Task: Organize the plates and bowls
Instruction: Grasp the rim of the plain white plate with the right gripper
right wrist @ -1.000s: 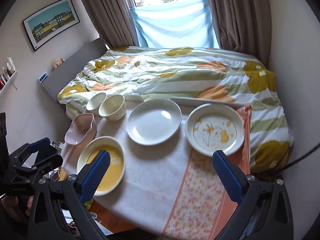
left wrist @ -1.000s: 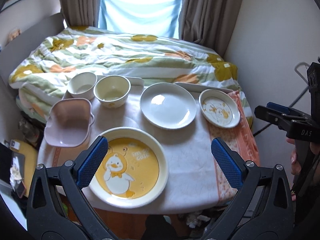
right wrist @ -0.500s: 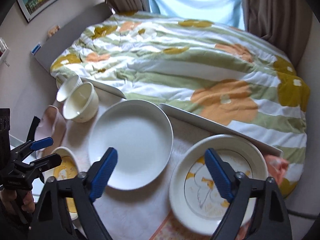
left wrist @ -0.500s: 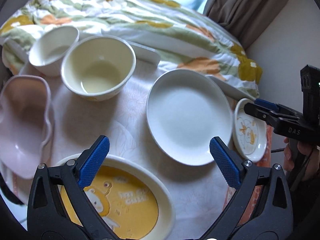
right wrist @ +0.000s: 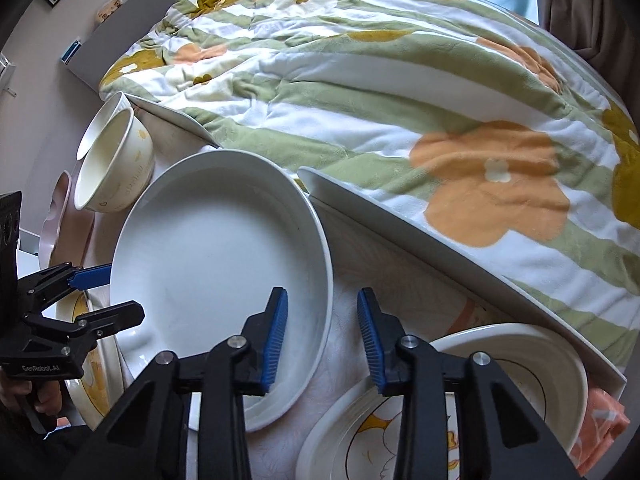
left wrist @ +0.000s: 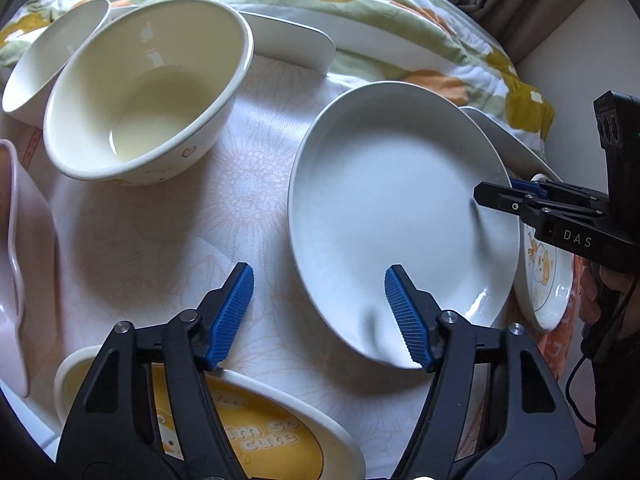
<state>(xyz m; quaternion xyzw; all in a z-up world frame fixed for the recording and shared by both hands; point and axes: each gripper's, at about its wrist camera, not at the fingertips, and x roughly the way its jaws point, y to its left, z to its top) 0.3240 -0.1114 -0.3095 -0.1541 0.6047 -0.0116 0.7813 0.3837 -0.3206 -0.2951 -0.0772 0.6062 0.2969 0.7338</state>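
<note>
Straddling opposite rims of the white plate [left wrist: 392, 208] at frame centre, we hold both grippers with fingers parted: left gripper [left wrist: 318, 316] at its lower edge; right gripper [right wrist: 322, 336] over its lower-right rim; cream bowl [left wrist: 140, 92] upper left on the worktop [left wrist: 160, 240].

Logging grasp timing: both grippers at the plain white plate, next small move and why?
Probably close both: the left gripper and right gripper each stand open astride opposite rims of the white plate, which lies flat on the cloth, not yet gripped.
</note>
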